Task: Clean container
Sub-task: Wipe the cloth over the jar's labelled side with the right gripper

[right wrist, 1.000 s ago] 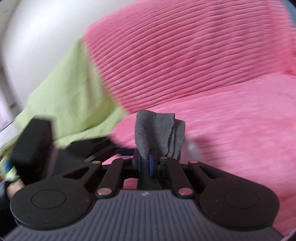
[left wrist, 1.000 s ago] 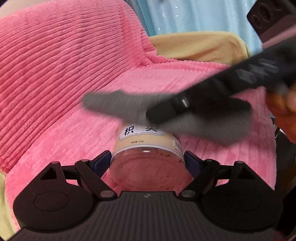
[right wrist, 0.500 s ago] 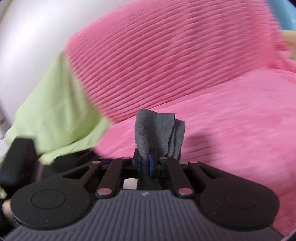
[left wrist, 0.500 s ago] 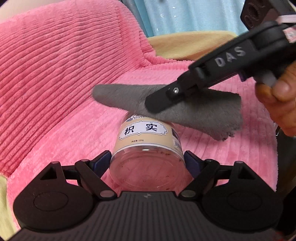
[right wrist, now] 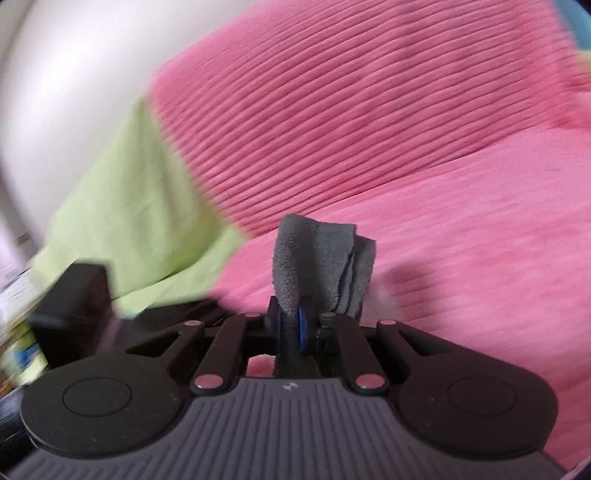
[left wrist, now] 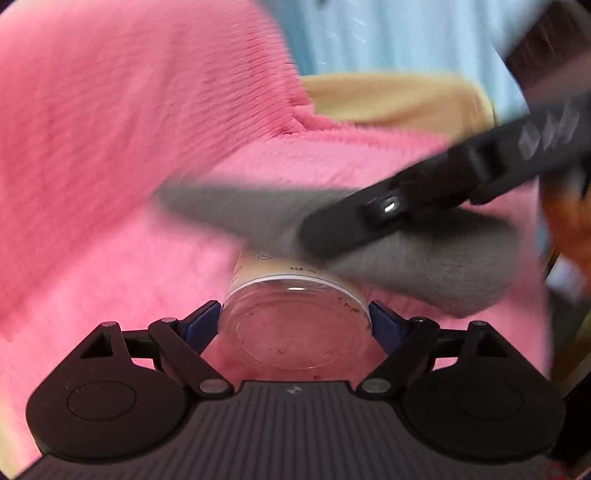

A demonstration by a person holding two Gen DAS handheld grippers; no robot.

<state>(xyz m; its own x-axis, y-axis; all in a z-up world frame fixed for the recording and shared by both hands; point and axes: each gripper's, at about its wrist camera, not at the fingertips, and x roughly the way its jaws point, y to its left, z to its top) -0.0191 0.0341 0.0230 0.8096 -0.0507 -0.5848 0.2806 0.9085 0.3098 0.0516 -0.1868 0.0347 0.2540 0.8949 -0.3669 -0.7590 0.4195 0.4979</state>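
A clear plastic jar [left wrist: 295, 332] with a beige label lies base-first toward the camera, with reddish specks inside. My left gripper [left wrist: 295, 314] is shut on it, blue pads [left wrist: 205, 319] against both sides, and the jaws are starting to open. A grey cloth [left wrist: 424, 266] lies across the jar's far end and hides most of the label. My right gripper [left wrist: 317, 232] comes in from the upper right, shut on that cloth. In the right wrist view the folded cloth [right wrist: 317, 254] stands up out of the right gripper [right wrist: 295, 325].
A pink ribbed blanket [left wrist: 110, 147] covers the sofa seat and backrest beneath everything. A yellow cushion [left wrist: 388, 99] and a light blue curtain [left wrist: 388, 33] lie behind. A hand [left wrist: 569, 221] shows at the right edge. A green cover [right wrist: 122, 206] lies at the left.
The right gripper and cloth dropped back over the jar's far end, covering the label that showed half a second ago. The jar stays between the left pads.
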